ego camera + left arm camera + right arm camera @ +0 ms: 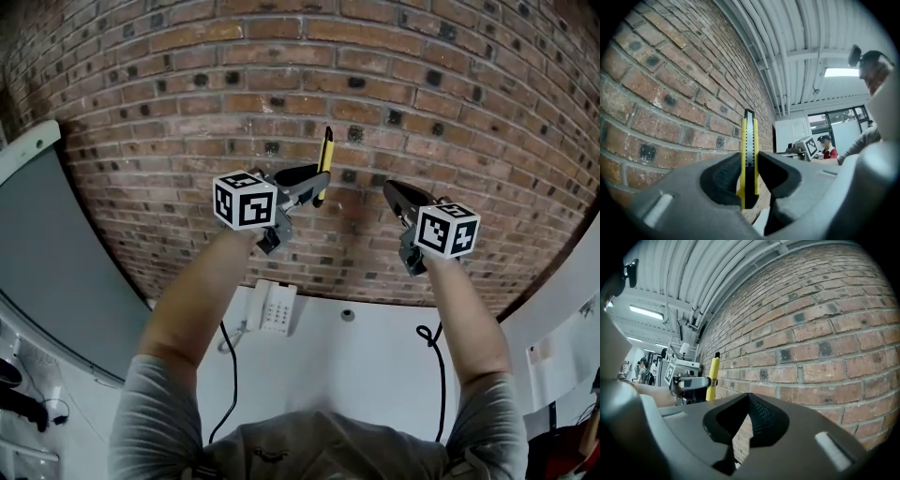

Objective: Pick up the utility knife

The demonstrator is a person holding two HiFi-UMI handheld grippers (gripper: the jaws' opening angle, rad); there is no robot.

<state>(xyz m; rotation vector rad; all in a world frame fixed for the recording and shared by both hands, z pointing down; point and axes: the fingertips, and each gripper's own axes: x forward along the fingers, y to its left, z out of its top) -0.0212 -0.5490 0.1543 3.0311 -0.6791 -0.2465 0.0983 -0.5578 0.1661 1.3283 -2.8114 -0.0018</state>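
Observation:
The utility knife (324,161) is yellow and black and stands upright in front of the brick wall. My left gripper (313,185) is shut on its lower part, held up at chest height. In the left gripper view the knife (749,150) is pinched between the two dark pads, and its tip rises above them. My right gripper (397,197) hangs to the right of it at about the same height, shut with nothing in it. From the right gripper view the jaw tips (749,398) meet, and the knife (712,374) shows at the left in the left gripper (690,383).
A brick wall (300,75) fills the space right ahead of both grippers. Below lies a white table (375,366) with a white telephone (273,306) and black cables (439,370). A grey panel (56,262) stands at the left. A person (828,147) sits far behind.

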